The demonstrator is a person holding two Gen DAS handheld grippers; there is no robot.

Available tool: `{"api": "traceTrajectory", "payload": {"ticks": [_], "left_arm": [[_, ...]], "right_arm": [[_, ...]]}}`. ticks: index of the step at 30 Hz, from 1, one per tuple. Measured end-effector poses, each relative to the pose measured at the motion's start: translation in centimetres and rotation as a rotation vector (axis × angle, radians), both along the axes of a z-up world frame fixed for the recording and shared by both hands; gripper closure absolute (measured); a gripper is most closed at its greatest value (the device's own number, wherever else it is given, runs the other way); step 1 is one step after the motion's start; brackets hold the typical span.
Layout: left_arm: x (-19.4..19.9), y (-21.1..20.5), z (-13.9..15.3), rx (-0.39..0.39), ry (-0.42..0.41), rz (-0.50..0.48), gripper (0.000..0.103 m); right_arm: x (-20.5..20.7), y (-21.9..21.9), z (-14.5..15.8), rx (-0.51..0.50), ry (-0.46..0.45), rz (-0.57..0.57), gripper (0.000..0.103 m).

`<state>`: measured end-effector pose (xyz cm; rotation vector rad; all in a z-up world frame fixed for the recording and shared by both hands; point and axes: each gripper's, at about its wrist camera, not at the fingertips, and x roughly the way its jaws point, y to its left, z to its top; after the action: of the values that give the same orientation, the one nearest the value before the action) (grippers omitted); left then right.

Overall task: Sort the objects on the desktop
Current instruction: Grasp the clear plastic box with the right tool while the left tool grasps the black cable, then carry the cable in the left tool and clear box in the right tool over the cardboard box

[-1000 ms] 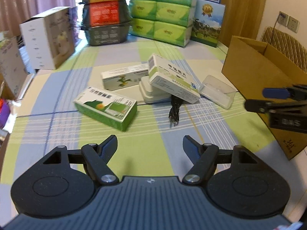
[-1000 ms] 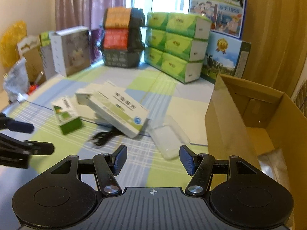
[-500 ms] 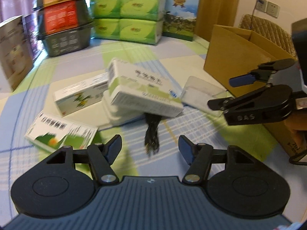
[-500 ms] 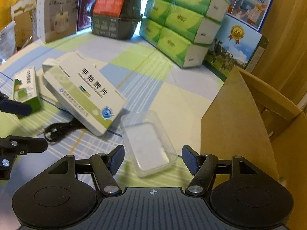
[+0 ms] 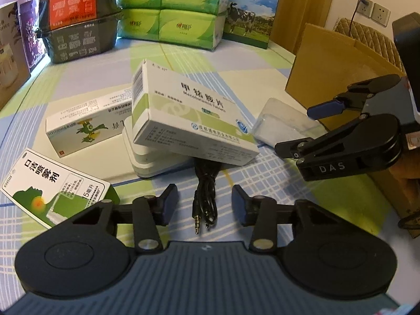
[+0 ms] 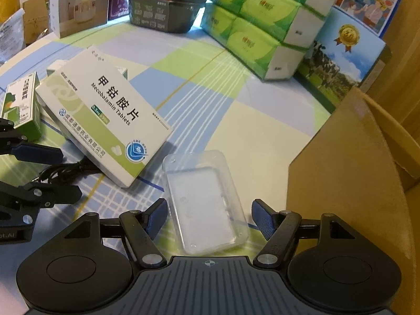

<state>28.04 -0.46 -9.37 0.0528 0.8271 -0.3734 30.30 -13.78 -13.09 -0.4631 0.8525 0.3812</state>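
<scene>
My left gripper (image 5: 205, 204) is open, its fingers on either side of a coiled black audio cable (image 5: 206, 197) lying on the checked cloth. Behind the cable a large white-green tablet box (image 5: 189, 120) leans on a white flat case (image 5: 155, 160). A longer white box (image 5: 89, 126) and a green spray box (image 5: 55, 183) lie to the left. My right gripper (image 6: 209, 216) is open around a clear plastic case (image 6: 207, 204), not touching it. The right gripper also shows in the left wrist view (image 5: 304, 128), over the clear case (image 5: 283, 126).
An open cardboard box (image 6: 367, 157) stands at the right. Green tissue packs (image 6: 262, 26), a milk carton box (image 6: 346, 60), stacked dark food bowls (image 5: 78, 18) and a white appliance box (image 6: 78, 2) line the back. A wall socket (image 5: 372, 10) is at the far right.
Both grippers have dropped down and forward. The left one closed in on the black cable, the right one on the clear case. Both stayed open.
</scene>
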Motion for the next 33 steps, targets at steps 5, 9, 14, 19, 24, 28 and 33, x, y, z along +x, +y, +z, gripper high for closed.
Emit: {"api": "traceTrajectory", "payload": {"ticks": [5,9,14,19,24,28,33], "left_arm": [[0.0,0.4,0.2,-0.009,0.010,0.022,0.089],[-0.7,0.5,0.5,-0.021,0.034,0.042,0.091],[-3.6,0.4,1.0,-0.041,0.075,0.081,0.092],[-7.5,0.5,1.5,-0.042,0.101,0.121,0.093],[-11.6,0.6,2.1,-0.067,0.098,0.160,0.093],[-14.2,0.4,3.0,-0.084,0.078,0.177,0.093],[-17.0,-0.4,4.3,-0.113,0.065,0.196,0.093]], "right_arm": [[-0.4,-0.2,-0.1,0.025,0.017,-0.026,0.044],[-1.9,-0.2,0.2,0.050,0.038,-0.040,0.047],[-5.6,-0.4,0.6,0.107,0.068,-0.072,0.047],[-10.4,-1.2,1.5,0.194,0.089,-0.117,0.047],[-14.8,-2.1,2.8,0.238,0.076,-0.141,0.047],[-17.5,-3.0,4.0,0.261,0.058,-0.159,0.047],[-20.0,-4.0,5.4,0.282,0.041,-0.172,0.047]]}}
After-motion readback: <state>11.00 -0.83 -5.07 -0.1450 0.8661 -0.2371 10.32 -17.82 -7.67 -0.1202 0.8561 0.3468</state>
